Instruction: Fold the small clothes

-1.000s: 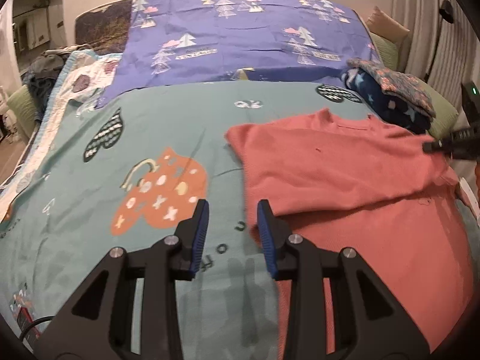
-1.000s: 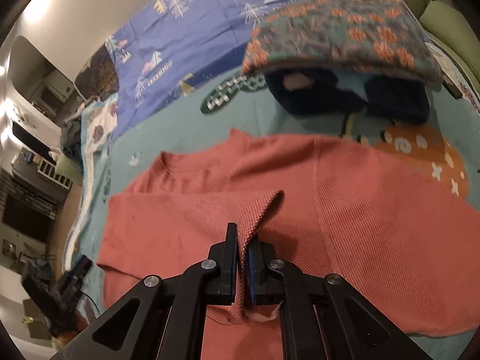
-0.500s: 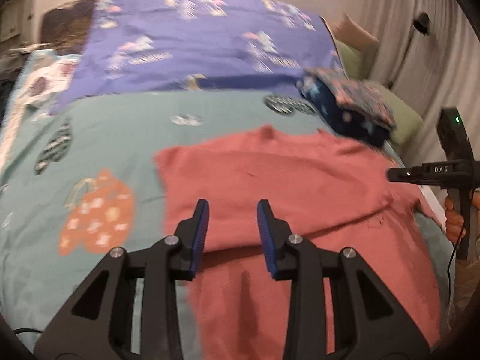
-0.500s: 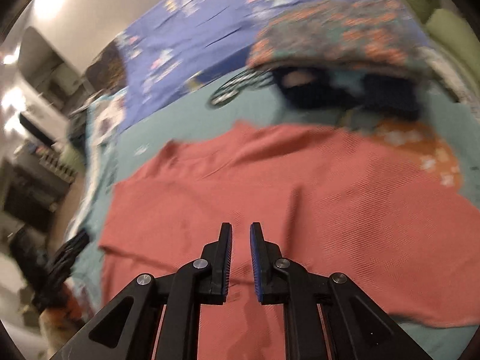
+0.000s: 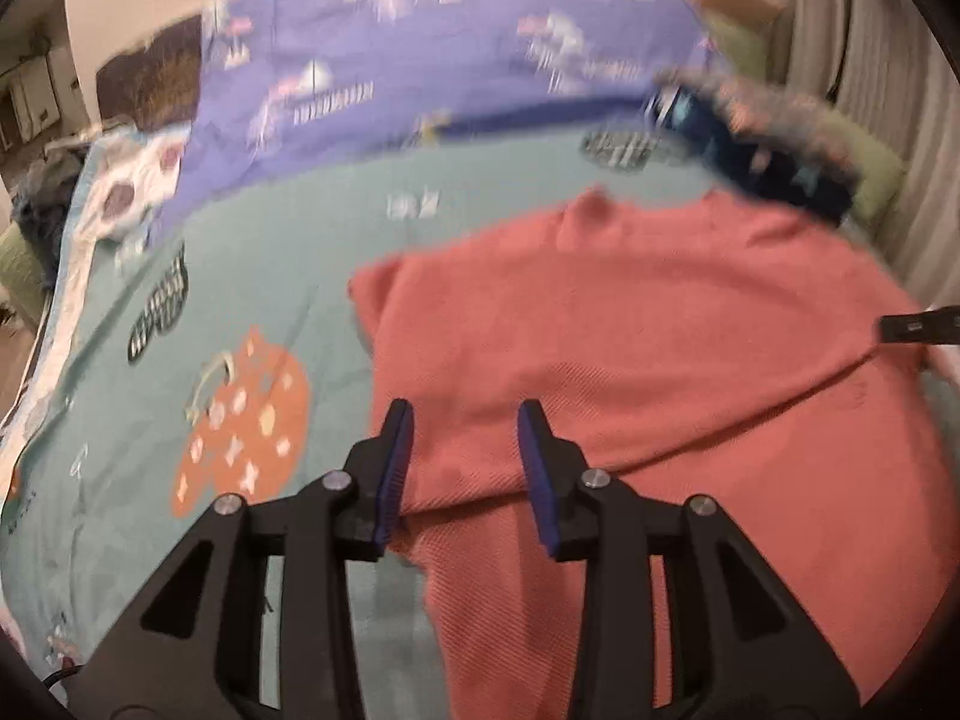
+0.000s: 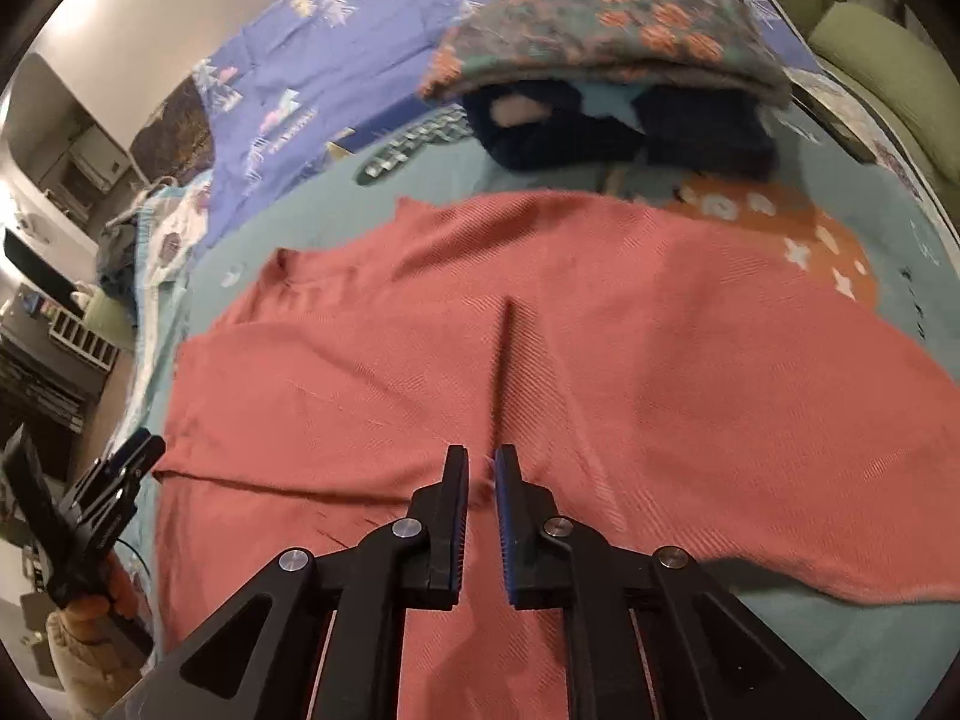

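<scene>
We have just let go of the sleeve. A second ago the right tool [image 6: 480, 516] was clamped on a pinch of the red sweater [image 6: 600, 360], holding the sleeve up over the body. Now that cloth lies flat, and only a thin ridge runs away from the tool tips where the pinch was. The right tool's jaws show a narrow gap that is closing, with nothing between them.

The sweater lies spread on the bed [image 5: 288, 252], on the teal blanket, with its neck toward the far side. The sleeve is folded across the chest, and its lower edge makes a slanting line across the body in the left wrist view. Beyond the sweater, at the far right, sits a pile of folded clothes [image 6: 606, 30].

The left tool [image 5: 465, 468] has come across from the bare blanket at the left and now hangs over the near left edge of the sweater. Its jaws stand part open and are opening; the cloth lies below them, not gripped.

So we judge one sleeve fold done and both tools free. The next grip, we think, falls to the left tool at the edge under it, to bring that side in. The view is blurred, so we cannot tell whether its tips touch the cloth.
</scene>
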